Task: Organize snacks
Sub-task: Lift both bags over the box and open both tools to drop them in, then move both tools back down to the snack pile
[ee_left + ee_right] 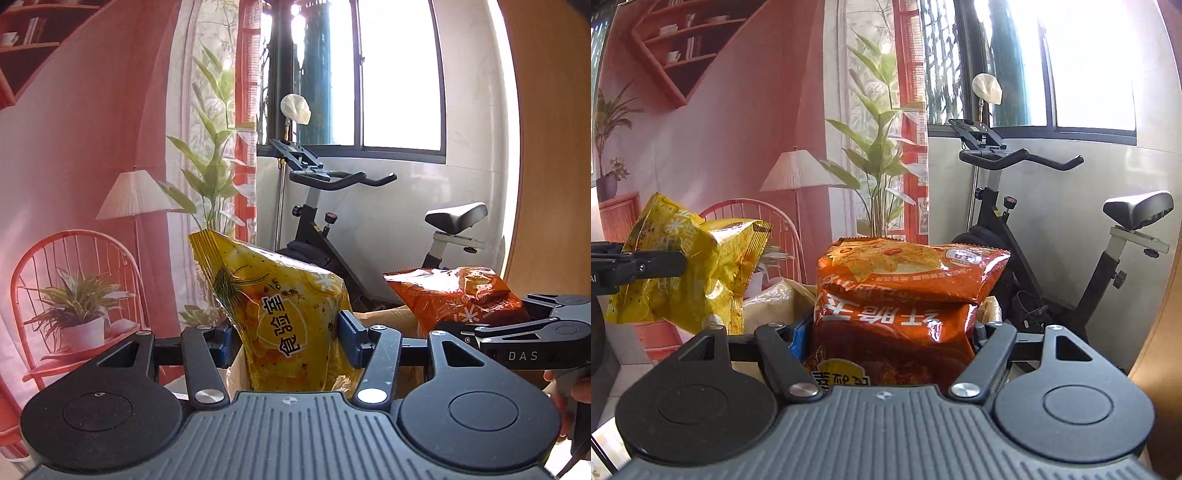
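Yellow foil was seen clamped between the blue pads [350,341] of the left gripper [286,341]: a yellow snack bag [280,314] was held upright in mid-air, its crimped top edge tilted up and to the left, with the jaws closed part-way onto its lower half. In the left wrist view the printed face of this bag, with its large dark characters, was presented to the camera; in the right wrist view the same yellow snack bag [690,266] was shown from the side, at the left edge, with one black finger [646,264] of the left gripper laid across it, and its crumpled, bulging body was revealed. An orange snack bag [901,295] was gripped by the right gripper [890,332], the jaws set fairly wide and pressed against both sides of the bag. From the right wrist view the bag was seen folded over at its top, so that the upper part lay forward above the lower. From the left wrist view only the far end of the orange snack bag [454,297] was visible, projecting left from the right gripper [532,325], and part of a hand [576,387] on the grip was shown below it. Both bags were held well apart and clear of any surface. Pale bags [772,302] were partly visible low between the grippers in the right wrist view. An exercise bike [1034,229] below a window [1071,66], and a printed backdrop [92,166] of a lamp, chair and plants, were recorded behind.
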